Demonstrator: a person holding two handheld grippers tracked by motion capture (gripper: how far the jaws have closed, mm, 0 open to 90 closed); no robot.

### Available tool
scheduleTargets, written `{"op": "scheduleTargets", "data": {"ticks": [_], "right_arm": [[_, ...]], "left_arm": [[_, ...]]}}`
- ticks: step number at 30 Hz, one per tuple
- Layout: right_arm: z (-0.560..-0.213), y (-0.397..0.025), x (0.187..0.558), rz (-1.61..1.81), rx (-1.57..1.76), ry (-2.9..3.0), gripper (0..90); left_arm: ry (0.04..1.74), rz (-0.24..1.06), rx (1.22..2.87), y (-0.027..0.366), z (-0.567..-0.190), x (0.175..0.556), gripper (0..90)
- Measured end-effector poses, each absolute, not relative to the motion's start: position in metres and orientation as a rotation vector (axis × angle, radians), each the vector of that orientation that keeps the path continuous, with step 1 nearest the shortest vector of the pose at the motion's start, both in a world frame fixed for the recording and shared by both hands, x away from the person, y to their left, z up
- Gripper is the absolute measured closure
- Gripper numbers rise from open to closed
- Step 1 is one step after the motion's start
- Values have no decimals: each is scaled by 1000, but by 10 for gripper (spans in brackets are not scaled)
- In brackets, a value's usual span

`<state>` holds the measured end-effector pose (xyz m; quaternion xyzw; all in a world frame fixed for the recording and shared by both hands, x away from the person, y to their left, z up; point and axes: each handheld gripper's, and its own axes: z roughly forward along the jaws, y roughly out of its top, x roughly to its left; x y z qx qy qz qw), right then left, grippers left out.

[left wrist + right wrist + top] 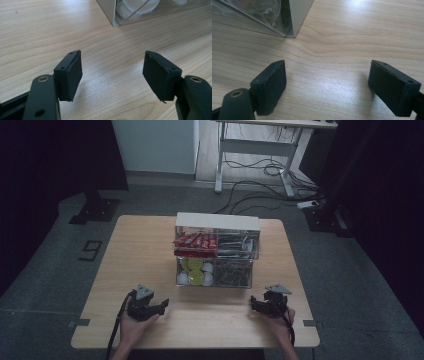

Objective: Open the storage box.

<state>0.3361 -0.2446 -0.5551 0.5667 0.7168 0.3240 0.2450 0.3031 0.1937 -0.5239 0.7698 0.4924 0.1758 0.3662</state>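
Both hands rest low on the near part of the pale wooden worktop [150,250], forearms coming in from the bottom edge. The left gripper [159,307] sits in an upturned palm, its jaws pointing right and slightly forward; in the left gripper view [112,75] they stand wide apart over bare wood, holding nothing. The right gripper [255,304] mirrors it, jaws pointing left toward the middle, likewise spread wide and empty [327,85]. Between and beyond them stands the clear plastic two-tier organiser box [217,222] (red packets above, round yellow-green and white capsules below left), near both grippers but touching neither.
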Motion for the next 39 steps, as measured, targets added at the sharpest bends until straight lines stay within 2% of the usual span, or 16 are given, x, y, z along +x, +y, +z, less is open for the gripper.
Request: {"op": "scheduleTargets", "data": {"ticks": [10, 17, 22, 28, 38, 39], "right_arm": [[-555, -248, 334, 891, 1561, 1931, 205], [-550, -260, 331, 967, 1579, 1908, 430], [-542, -266, 326, 1036, 1546, 1901, 502], [-530, -270, 317, 1110, 1490, 1847, 650], [-520, -274, 310, 1148, 1450, 1805, 763], [-518, -275, 309, 1183, 1446, 1815, 814]], "left_arm": [[1258, 455, 1985, 191, -524, 302, 323], [1258, 457, 1979, 193, -523, 302, 323], [1261, 458, 1978, 193, -523, 302, 322], [1257, 459, 1976, 192, -523, 301, 322], [1254, 455, 1985, 191, -523, 301, 321], [1255, 454, 1984, 191, -523, 301, 321]]}}
